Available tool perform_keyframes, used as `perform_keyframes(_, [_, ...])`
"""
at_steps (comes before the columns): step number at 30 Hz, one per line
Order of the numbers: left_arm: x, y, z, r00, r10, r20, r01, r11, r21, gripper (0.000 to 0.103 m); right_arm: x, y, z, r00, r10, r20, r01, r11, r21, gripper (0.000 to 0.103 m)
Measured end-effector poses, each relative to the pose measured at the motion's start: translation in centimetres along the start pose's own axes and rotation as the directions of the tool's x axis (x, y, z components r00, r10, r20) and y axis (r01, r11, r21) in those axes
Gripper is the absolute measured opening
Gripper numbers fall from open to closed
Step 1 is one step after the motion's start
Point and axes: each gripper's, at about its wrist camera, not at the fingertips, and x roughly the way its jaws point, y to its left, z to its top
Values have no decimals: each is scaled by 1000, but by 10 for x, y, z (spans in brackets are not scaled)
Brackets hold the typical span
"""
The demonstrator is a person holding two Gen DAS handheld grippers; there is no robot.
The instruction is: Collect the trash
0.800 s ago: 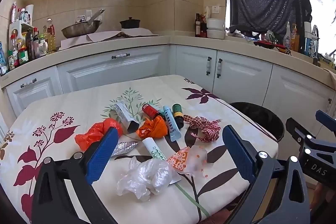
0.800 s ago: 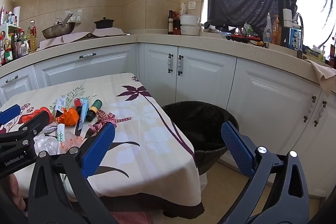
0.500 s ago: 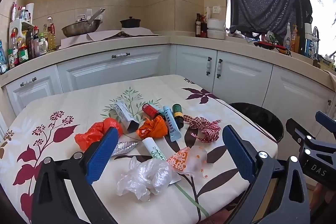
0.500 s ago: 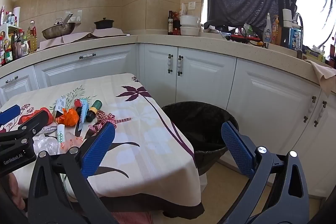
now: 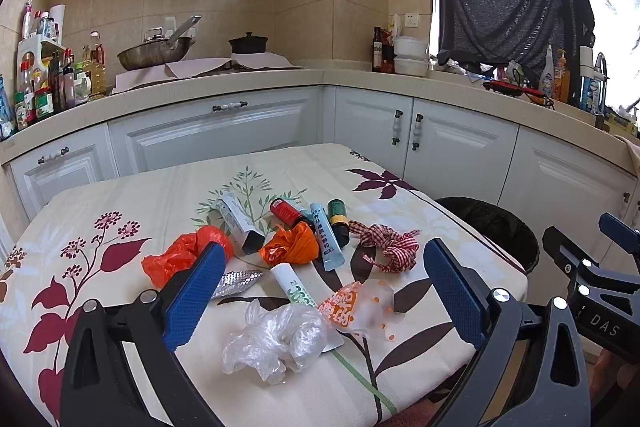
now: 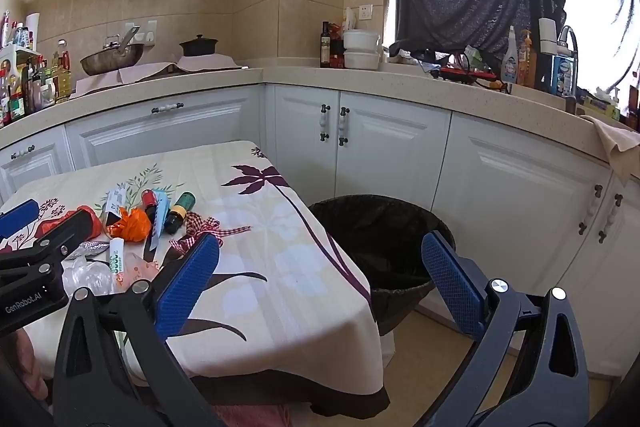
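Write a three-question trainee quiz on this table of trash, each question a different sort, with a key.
1. True or false: the left gripper holds the clear plastic bag.
2. Which lies nearest the black trash bin?
A. red checked cloth
B. silver foil wrapper
C. orange plastic bag
3. Fill in: the right gripper has its jaws ____.

Key: 1 false, it lies loose on the tablecloth; 2 A; 3 open.
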Motion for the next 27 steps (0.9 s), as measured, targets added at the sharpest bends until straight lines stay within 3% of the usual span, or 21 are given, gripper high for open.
perform_keyframes(27, [3, 3, -4, 1000, -5, -9, 5, 1000, -5, 97, 0, 0, -1, 1000, 1, -2, -1, 1000, -1, 99])
